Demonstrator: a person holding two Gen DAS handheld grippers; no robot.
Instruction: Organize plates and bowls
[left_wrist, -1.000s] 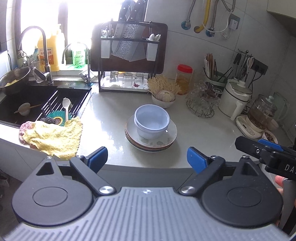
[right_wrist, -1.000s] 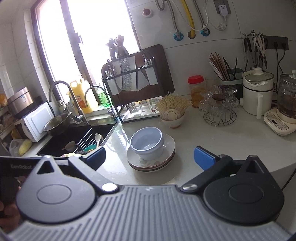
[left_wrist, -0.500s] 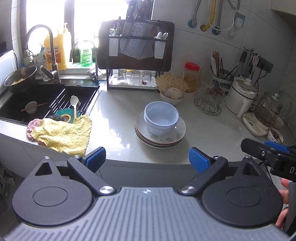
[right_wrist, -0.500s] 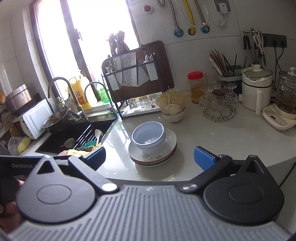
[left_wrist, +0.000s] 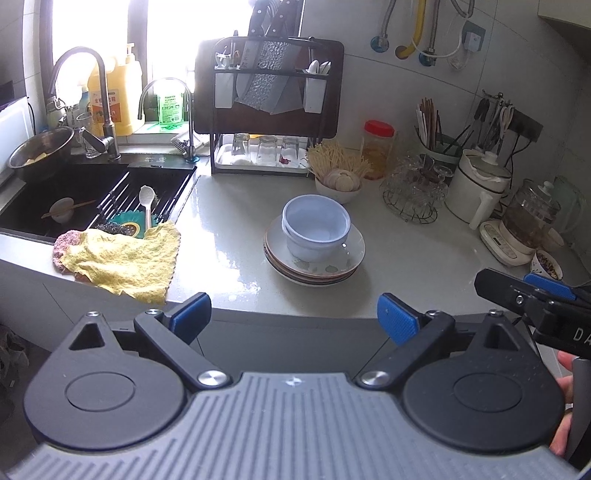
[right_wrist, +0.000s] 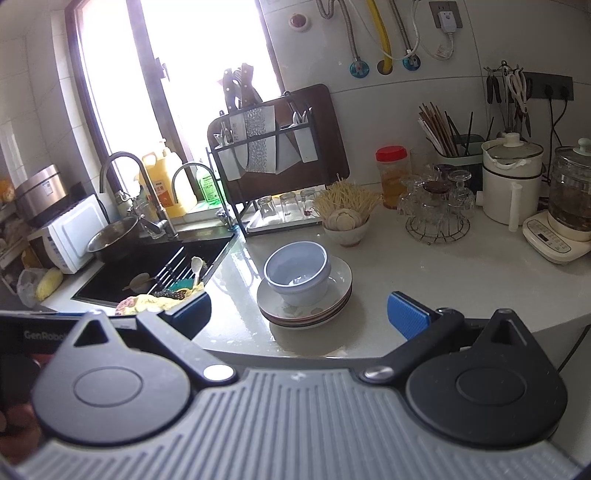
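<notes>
Bowls (left_wrist: 316, 230) sit nested, pale blue, on a stack of plates (left_wrist: 314, 260), all on the counter (left_wrist: 406, 258) between the sink (left_wrist: 92, 199) and the glass rack (left_wrist: 413, 195); right view shows the same stack (right_wrist: 306, 302). Pile is already gathered in one spot, so this fits either a finished stack or one waiting to be split and put away; can't settle which. Change over the last second: both cameras have closed in slightly, stack sits larger and more central, nothing on the counter has shifted. Left gripper (left_wrist: 293, 315) jaws spread wide, empty, held short of the counter edge. Right gripper (right_wrist: 299, 314) same: jaws released, nothing between them, lined up on the stack. Yellow cloth (left_wrist: 122, 258) drapes over the sink edge, well apart from the plates. Reads as an approach, no contact.
</notes>
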